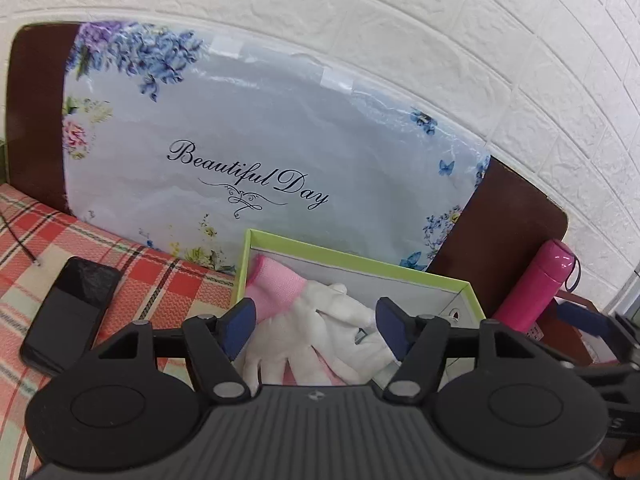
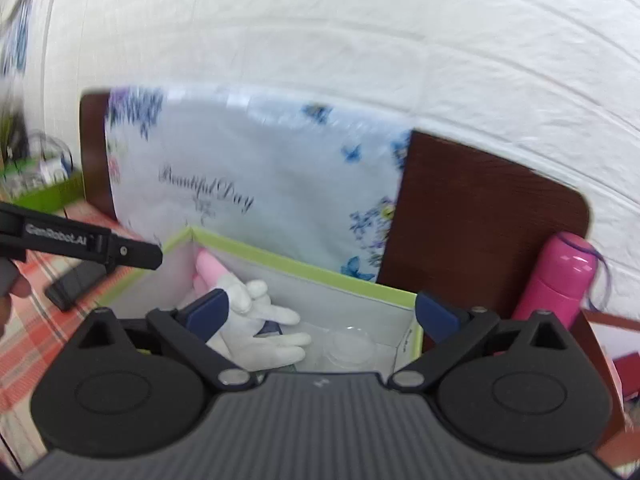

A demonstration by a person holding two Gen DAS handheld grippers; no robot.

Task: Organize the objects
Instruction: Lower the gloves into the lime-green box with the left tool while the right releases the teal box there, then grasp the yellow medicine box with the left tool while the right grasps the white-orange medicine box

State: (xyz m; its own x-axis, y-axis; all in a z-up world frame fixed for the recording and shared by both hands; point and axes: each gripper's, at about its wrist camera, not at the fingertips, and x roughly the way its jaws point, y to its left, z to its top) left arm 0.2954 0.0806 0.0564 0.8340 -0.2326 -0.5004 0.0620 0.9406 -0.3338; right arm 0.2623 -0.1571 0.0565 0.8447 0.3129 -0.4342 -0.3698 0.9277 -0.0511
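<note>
Gloves (image 1: pixel 320 332), white with pink cuffs, lie loose in the green-rimmed box (image 1: pixel 360 262), cuffs toward the far-left corner, fingers splayed toward the camera; looks like a drop-off, since nothing grips them. Left gripper (image 1: pixel 316 326) hangs over the near edge of the box, jaws spread partway, pads either side of the gloves but apart from them, so not holding. Right gripper (image 2: pixel 324 312) has jaws wide, nothing between; gloves (image 2: pixel 256 320) sit toward its left pad, and a small clear dish (image 2: pixel 350 346) lies on the box floor beside them. Box rim (image 2: pixel 312 266) backs against the floral pillow (image 1: pixel 256 148) and headboard (image 1: pixel 516 232), probably to stop it sliding. Outside the box: phone (image 1: pixel 70 316) on the plaid sheet (image 1: pixel 168 292) to the left, pink flask (image 1: pixel 532 284) on the right, both likely still to sort.
</note>
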